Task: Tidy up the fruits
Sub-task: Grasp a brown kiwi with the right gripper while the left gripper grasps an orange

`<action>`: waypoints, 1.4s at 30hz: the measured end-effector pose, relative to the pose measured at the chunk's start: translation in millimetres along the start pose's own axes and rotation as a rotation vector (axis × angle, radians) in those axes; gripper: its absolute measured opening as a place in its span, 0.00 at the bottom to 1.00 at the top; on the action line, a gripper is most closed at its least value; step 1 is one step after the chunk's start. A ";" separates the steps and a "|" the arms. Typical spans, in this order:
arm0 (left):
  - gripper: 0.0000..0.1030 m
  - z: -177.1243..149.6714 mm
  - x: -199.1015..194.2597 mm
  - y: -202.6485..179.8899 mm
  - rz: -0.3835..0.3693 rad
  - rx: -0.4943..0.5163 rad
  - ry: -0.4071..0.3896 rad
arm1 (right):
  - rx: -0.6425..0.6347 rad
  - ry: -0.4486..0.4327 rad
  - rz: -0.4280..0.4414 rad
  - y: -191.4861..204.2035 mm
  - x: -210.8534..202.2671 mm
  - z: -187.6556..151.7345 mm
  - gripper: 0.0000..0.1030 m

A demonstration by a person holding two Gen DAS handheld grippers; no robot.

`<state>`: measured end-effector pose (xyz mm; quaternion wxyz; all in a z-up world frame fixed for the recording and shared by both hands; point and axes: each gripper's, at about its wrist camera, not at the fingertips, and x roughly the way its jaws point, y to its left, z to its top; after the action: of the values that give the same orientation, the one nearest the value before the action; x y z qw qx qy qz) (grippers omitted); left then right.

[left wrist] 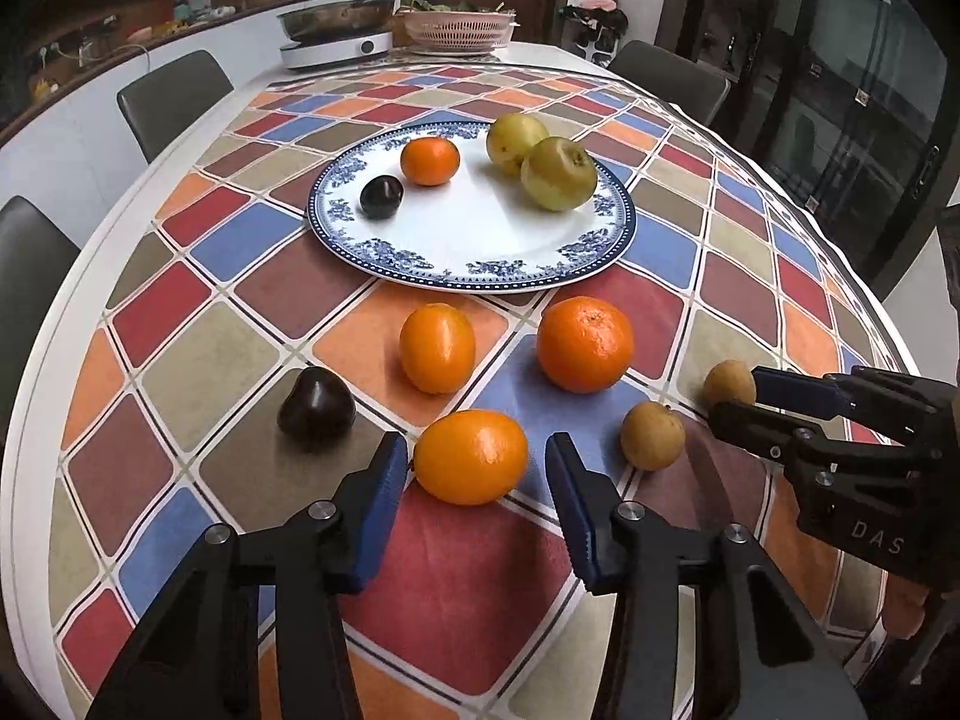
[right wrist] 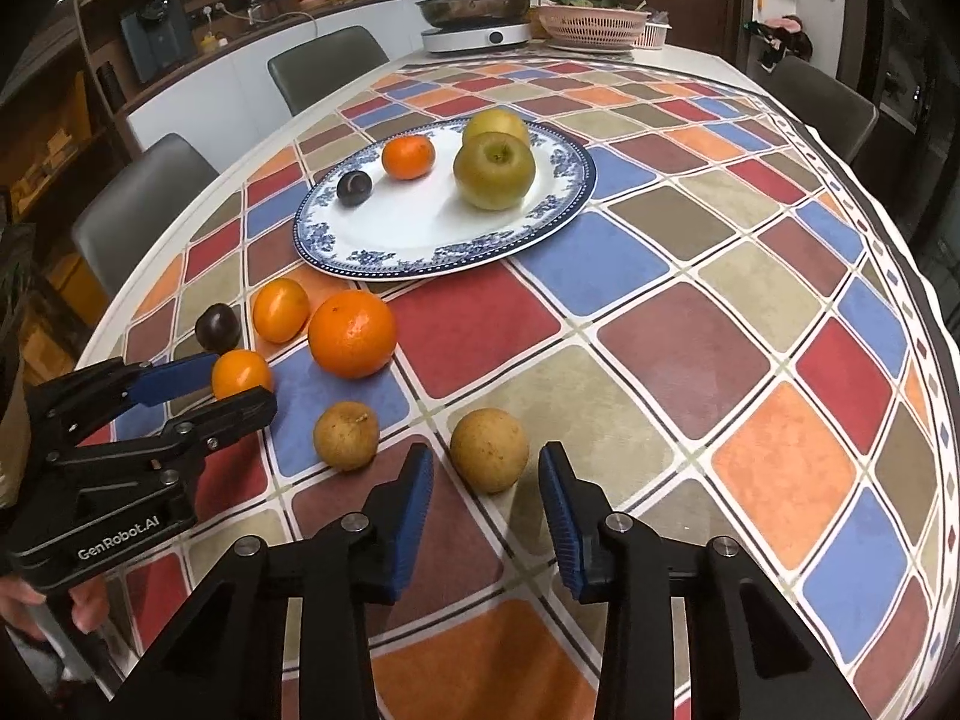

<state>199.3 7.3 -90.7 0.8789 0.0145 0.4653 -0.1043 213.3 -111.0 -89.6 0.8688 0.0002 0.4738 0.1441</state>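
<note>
A blue-rimmed plate (left wrist: 474, 276) holds a mandarin (left wrist: 429, 161), a dark plum (left wrist: 381, 197) and two green apples (left wrist: 558, 174). On the cloth in front of it lie a big orange (left wrist: 585, 343), two smaller oranges, a second plum (left wrist: 317, 413) and two brown round fruits. My left gripper (left wrist: 474, 450) is open around the nearest small orange (left wrist: 471, 457), with a gap at the right pad. My right gripper (right wrist: 486, 459) is open around a brown fruit (right wrist: 489, 450), its pads just clear of it. The other brown fruit (right wrist: 346, 435) lies to its left.
The checked tablecloth (right wrist: 720, 300) covers a long table. At its far end stand a cooker with a metal pan (left wrist: 339, 30) and a pink basket (left wrist: 459, 30). Grey chairs (left wrist: 174, 96) line both sides. The table edge curves close on the right (right wrist: 936, 360).
</note>
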 end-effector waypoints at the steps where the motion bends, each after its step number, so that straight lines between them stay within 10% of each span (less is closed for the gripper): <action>1: 0.41 0.1 1.2 0.6 -0.001 -0.004 0.003 | 0.003 0.003 0.003 -0.6 1.4 0.2 0.36; 42: 0.38 47.0 -64.6 4.0 0.024 0.073 -0.169 | -0.091 -0.182 0.058 26.1 -52.2 50.0 0.28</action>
<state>203.2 16.4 -11.3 0.9150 0.0430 0.3853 -0.1116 221.4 -92.2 -15.5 0.9028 -0.0128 0.3858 0.1898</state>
